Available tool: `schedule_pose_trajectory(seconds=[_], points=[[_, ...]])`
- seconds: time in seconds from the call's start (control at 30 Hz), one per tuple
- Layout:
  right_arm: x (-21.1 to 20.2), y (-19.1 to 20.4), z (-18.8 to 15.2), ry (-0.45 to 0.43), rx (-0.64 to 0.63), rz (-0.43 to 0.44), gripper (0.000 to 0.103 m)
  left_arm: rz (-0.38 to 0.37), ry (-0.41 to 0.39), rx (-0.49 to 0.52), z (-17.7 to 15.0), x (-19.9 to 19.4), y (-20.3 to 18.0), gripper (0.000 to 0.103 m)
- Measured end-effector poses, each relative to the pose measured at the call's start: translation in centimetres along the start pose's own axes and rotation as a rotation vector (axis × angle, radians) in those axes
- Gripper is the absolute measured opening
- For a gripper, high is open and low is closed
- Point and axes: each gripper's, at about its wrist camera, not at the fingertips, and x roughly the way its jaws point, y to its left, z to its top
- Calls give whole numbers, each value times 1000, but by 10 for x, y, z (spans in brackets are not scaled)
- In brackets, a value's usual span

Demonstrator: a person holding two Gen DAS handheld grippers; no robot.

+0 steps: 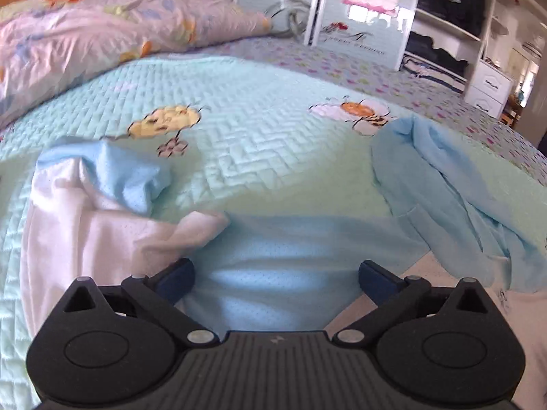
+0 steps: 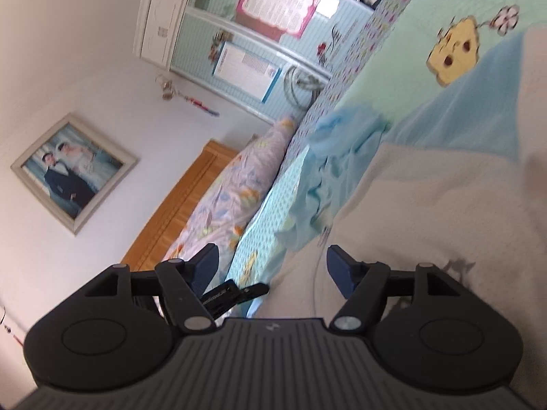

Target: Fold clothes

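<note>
Though spread wide, left gripper (image 1: 275, 278) over shirt (image 1: 283, 239)

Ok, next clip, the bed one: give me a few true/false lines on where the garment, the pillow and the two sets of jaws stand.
1. The white and light blue garment lies spread on the mint quilted bedspread. True.
2. The left gripper is clamped on a blue sleeve. False: its jaws stand wide open, with fabric below them but nothing pinched.
3. A floral pillow lies at the head of the bed. True.
4. The right gripper is shut. False: its jaws are open, with nothing between them.
5. The garment is already folded into a neat square. False: both blue sleeves lie crumpled and spread.
</note>
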Motion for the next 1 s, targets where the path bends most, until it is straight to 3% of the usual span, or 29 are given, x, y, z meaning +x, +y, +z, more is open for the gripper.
schedule_pose_trajectory(seconds=[0.17,0.3,0.43,0.47,0.57,0.63,0.77,0.8,0.93,1.0], points=[[0,13,2,-48,-97,-77,75,-28,-57,-15,-4,0,7,103],[21,25,11,16,-130,-89,76,-51,-73,-53,-1,1,15,102],[73,46,45,83,-277,-153,75,-43,-86,-71,0,4,16,102],[88,50,53,96,-347,-204,75,-45,-90,-79,0,5,17,102],[136,63,64,89,-730,-509,75,-46,-104,-97,0,5,18,102],[164,59,80,132,-849,-583,75,-47,-114,-108,0,5,20,103],[198,21,142,170,-526,-513,75,-58,-128,-138,0,5,24,103],[205,15,151,160,-499,-504,75,-59,-129,-139,0,6,24,103],[240,8,161,215,-577,-520,69,-61,-131,-145,0,7,25,103],[257,6,157,258,-634,-568,64,-62,-132,-148,0,7,25,103]])
